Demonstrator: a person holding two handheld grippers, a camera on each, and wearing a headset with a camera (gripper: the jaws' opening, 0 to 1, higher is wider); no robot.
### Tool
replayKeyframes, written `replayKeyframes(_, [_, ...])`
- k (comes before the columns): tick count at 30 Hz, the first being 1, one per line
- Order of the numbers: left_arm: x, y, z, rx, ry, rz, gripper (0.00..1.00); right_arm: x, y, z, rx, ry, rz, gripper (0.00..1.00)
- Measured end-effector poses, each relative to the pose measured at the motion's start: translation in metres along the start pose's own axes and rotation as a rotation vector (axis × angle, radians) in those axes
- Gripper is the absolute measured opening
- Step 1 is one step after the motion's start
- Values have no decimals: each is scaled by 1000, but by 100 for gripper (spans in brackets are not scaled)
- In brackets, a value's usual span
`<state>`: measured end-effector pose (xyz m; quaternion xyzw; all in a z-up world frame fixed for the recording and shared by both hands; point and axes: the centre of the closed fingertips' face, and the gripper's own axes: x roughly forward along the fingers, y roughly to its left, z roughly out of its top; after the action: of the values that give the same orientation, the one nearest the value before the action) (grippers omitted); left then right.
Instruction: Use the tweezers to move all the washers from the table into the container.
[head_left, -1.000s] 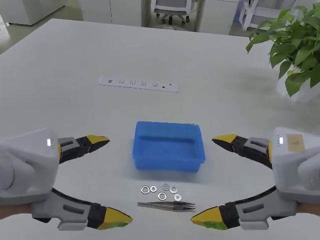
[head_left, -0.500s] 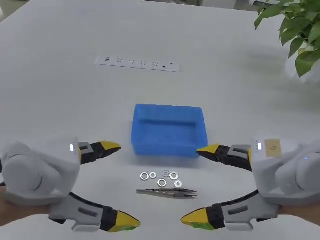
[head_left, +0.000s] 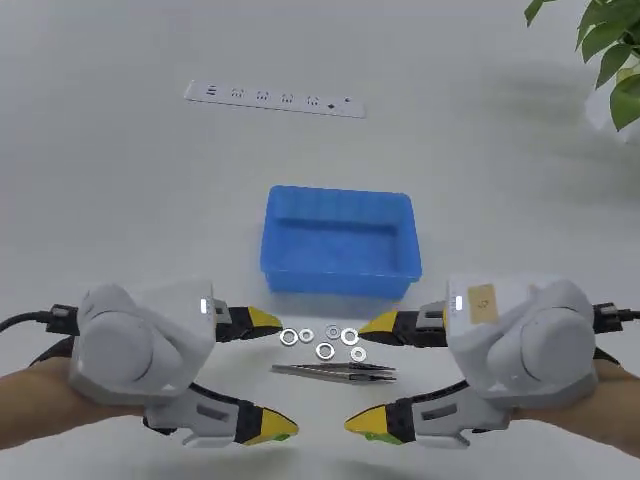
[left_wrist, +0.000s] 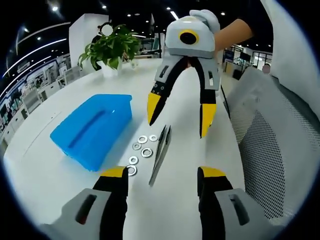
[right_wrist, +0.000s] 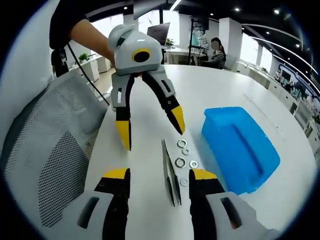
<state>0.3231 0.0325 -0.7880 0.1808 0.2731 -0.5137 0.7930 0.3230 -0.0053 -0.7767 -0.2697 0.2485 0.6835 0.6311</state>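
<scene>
Six small silver metal washers (head_left: 325, 351) lie toward the white table's (head_left: 120, 200) near edge, just beside slim metal tweezers (head_left: 335, 370), near the blue rectangular plastic container (head_left: 340, 240). Left gripper (head_left: 287, 376) and right gripper (head_left: 355, 375) flank them, jaws spread wide, holding nothing.

A table (head_left: 120, 200) holds a container (head_left: 335, 282) near its middle. Just in front of the container, on the side nearer the person, a small cluster of washers (head_left: 325, 351) lies on the table. Just in front of the washers, the tweezers (head_left: 335, 370) lie crosswise, left to right. The left gripper (head_left: 282, 376) is left of the tweezers and the right gripper (head_left: 357, 375) is right of them, their tips facing each other. Well behind the container, a power strip (head_left: 275, 99) lies crosswise. A plant (head_left: 610, 50) stands at the far right.
</scene>
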Motion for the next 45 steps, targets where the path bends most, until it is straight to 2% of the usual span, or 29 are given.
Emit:
replayKeyframes(3, [1, 1, -3, 40, 15, -4, 56, 3, -1, -2, -3, 16, 2, 41])
replayKeyframes(15, [8, 3, -14, 59, 75, -27, 43, 12, -7, -15, -4, 89, 8, 29])
replayKeyframes(23, [14, 2, -10, 53, 82, -42, 37, 15, -7, -16, -37, 114, 21, 23])
replayKeyframes(26, [15, 2, -9, 57, 92, -45, 31, 16, -6, -20, -59, 145, 23, 21])
replayKeyframes(31, [17, 2, -7, 87, 109, -44, 29, 18, -3, -28, -93, 194, 35, 17])
replayKeyframes(33, [18, 1, -7, 90, 119, -49, 27, 17, -4, -25, -87, 181, 30, 16])
replayKeyframes(39, [22, -2, -5, 96, 143, -68, 18, 16, -9, -26, -79, 192, 12, 12])
replayKeyframes(45, [24, 0, -5, 117, 179, -71, 8, 16, -8, -27, -87, 206, 16, 12])
